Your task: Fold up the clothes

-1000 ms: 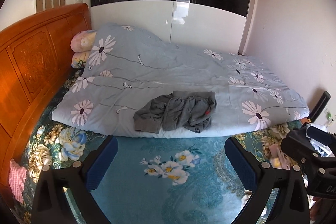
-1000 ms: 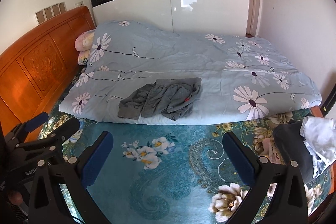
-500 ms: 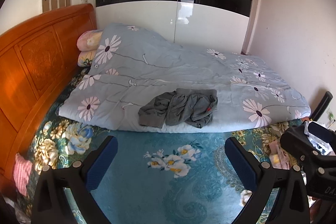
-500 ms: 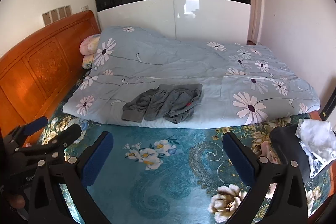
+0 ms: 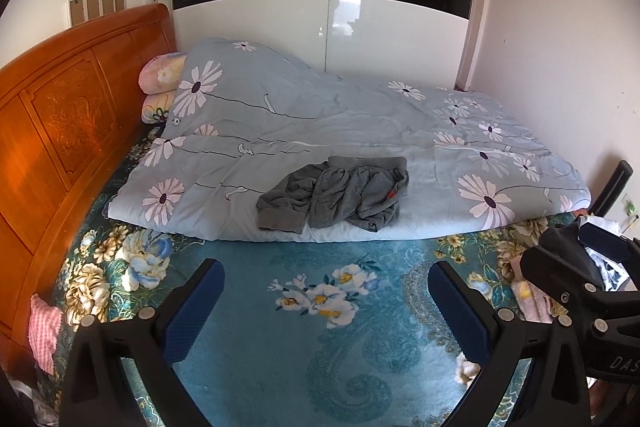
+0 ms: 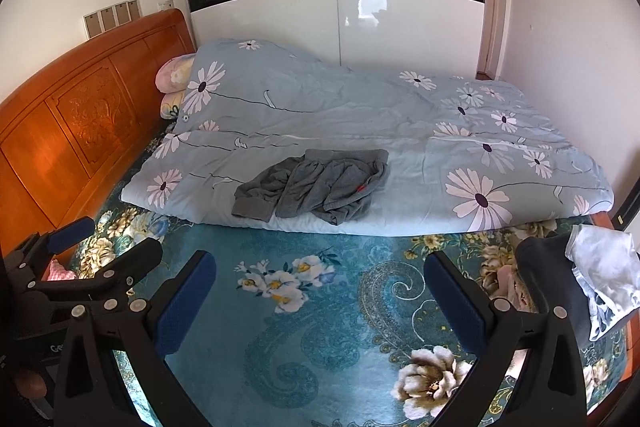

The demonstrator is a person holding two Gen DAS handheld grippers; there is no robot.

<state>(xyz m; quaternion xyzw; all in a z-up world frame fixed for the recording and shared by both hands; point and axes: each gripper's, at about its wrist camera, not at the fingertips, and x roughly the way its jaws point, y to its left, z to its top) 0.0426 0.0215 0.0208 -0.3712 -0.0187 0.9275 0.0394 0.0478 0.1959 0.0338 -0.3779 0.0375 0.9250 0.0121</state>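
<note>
A crumpled grey garment (image 5: 334, 193) with a small red tag lies on the folded light-blue flowered quilt (image 5: 360, 131) near its front edge; it also shows in the right wrist view (image 6: 314, 185). My left gripper (image 5: 326, 307) is open and empty, held above the teal flowered bedspread (image 5: 288, 367), well short of the garment. My right gripper (image 6: 320, 295) is open and empty, at about the same distance. Each gripper shows at the edge of the other's view.
A pile of dark and white clothes (image 6: 576, 279) lies at the bed's right edge. A carved wooden headboard (image 5: 60, 131) runs along the left, with pillows (image 5: 160, 87) beside it. A pink cloth (image 5: 44, 335) lies at the lower left. A white wardrobe (image 5: 328, 7) stands behind.
Both grippers have drawn back and risen a little, so the bed and garment look smaller and farther. Both stay open and empty. The garment has not moved.
</note>
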